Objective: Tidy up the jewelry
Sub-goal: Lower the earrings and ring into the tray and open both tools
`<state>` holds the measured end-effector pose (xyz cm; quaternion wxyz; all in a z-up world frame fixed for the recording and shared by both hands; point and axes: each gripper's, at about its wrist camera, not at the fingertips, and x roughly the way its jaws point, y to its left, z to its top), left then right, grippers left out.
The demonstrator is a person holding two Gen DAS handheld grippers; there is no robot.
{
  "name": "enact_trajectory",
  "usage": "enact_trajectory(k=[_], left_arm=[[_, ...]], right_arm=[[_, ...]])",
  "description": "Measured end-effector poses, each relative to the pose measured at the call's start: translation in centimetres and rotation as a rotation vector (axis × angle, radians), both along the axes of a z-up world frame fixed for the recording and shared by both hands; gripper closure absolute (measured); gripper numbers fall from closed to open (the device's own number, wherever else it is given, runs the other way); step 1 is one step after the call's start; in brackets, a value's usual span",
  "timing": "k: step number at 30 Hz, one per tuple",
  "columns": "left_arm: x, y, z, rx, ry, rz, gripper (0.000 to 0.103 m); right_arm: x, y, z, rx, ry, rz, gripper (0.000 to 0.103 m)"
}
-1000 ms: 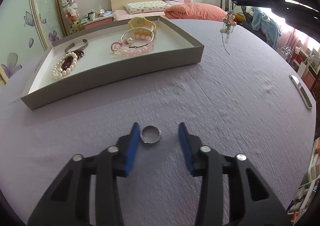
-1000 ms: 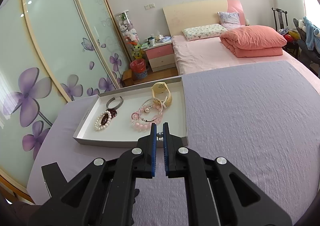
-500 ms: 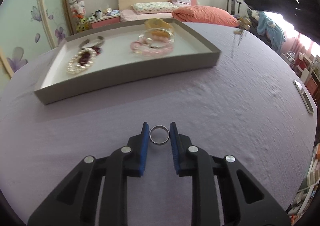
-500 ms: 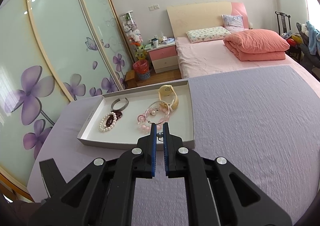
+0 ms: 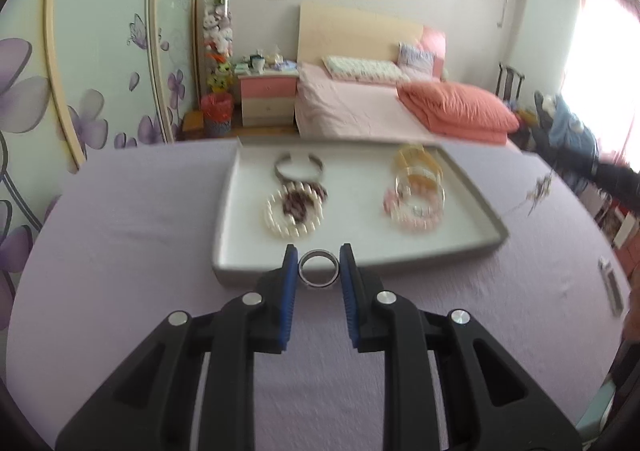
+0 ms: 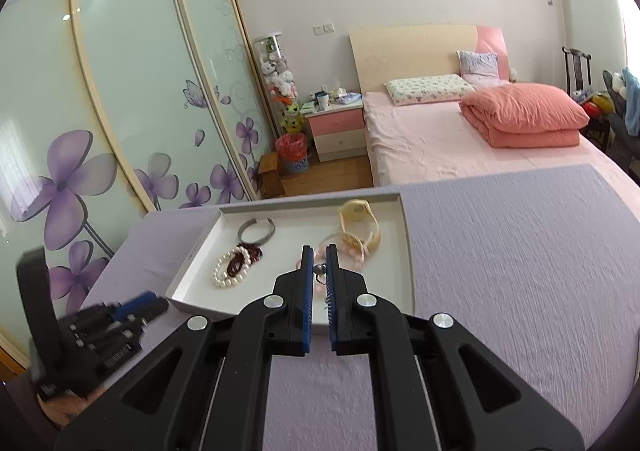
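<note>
- Left wrist view shows the worktop (image 5: 120, 235), covered in a lilac cloth with a fine crinkled weave, carrying everything.
- On it lies a shallow rectangular tray (image 5: 224, 227) with grey outer walls and a smooth white floor.
- The left tool (image 5: 319, 257), black with ribbed blue pads, is closed down to the width of a plain silver ring (image 5: 319, 268); the round band is pinched between the pads and sits in front of the tray's near wall.
- The right tool (image 6: 319, 251) is nearly closed, with only a narrow gap between its pads, gripping a small dangling beaded piece (image 6: 320, 271) over the tray; the left view shows that piece blurred, trailing a thin chain.
- Inside the tray, left side: a loop of round white pearls (image 5: 292, 217) around dark red beads, and behind it an open grey metal cuff (image 5: 298, 167).
- Right side: pink bead bracelets (image 5: 416, 203) with a thin bangle, and behind them a pale yellow band (image 5: 418, 161).
</note>
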<state>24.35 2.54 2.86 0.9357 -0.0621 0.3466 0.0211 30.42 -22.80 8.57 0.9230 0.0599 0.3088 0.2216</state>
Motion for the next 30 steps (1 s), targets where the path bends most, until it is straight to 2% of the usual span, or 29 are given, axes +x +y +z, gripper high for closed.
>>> enact_trajectory(k=[4,9,13,18,24,30], left_arm=[[1.3,1.2,2.2,-0.025,-0.048,0.01,0.082],[3.5,1.8,3.3,-0.041,-0.07,0.009,0.082],[5.3,1.9,3.0,-0.047,-0.06,0.008,0.082],[7.1,1.8,1.9,-0.052,-0.041,0.011,0.082],[8.0,1.8,0.7,-0.057,-0.024,0.018,0.082],[8.4,1.5,0.4,-0.054,-0.019,0.014,0.082]], right_arm=[[0.5,1.4,1.0,0.0,-0.042,0.011,0.097],[1.6,2.8,1.4,-0.005,-0.068,0.022,0.097],[3.2,3.9,0.7,-0.017,-0.06,0.03,0.097],[5.3,5.3,-1.8,-0.057,-0.018,0.026,0.097],[6.9,6.1,-3.8,-0.095,0.015,0.011,0.097],[7.5,6.2,-4.5,-0.117,0.018,0.003,0.097]])
